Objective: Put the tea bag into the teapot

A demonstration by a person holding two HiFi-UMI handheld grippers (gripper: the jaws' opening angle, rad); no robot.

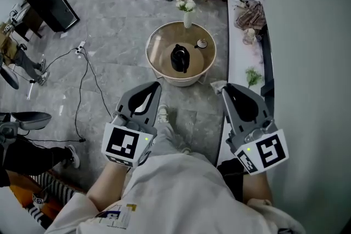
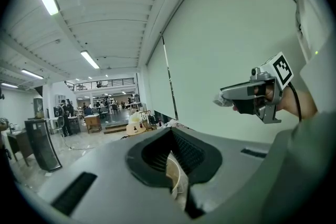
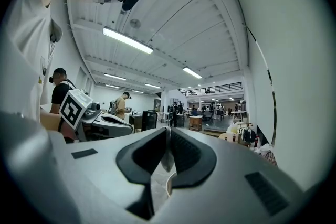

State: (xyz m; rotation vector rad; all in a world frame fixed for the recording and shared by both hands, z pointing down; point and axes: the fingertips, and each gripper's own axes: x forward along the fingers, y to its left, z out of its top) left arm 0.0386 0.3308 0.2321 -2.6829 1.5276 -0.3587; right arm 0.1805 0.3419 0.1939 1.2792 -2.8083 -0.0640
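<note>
- The tea bag (image 1: 217, 85) is a small, pale, slightly crumpled scrap. It sits at the very tip of the right gripper (image 1: 224, 89) and sticks out a little to that gripper's left.
- The right gripper's jaws are nearly closed, pinching the tea bag as a thin grey-white sliver between the pads. Nothing else is in its grasp.
- The left gripper (image 1: 156, 86) has its jaw tips brought together with nothing between them. Only the floor and a table rim show through the loop behind the tips.
- The teapot (image 1: 180, 58) is black, rounded and has its lid on. It stands well ahead of both grippers, roughly on the line between their tips, near the middle of a round table (image 1: 160, 51).
- Beyond the teapot, further from the grippers, a white vase of white flowers (image 1: 187, 11) stands at the table's far edge.
- A small dish (image 1: 202, 43) lies just to the right of the teapot, ahead of the right gripper.
- Count: one tea bag, one teapot, one round table, one vase, one small dish and two grippers.
- The two grippers are held side by side, apart, close to the person's body, both pointing towards the table.
</note>
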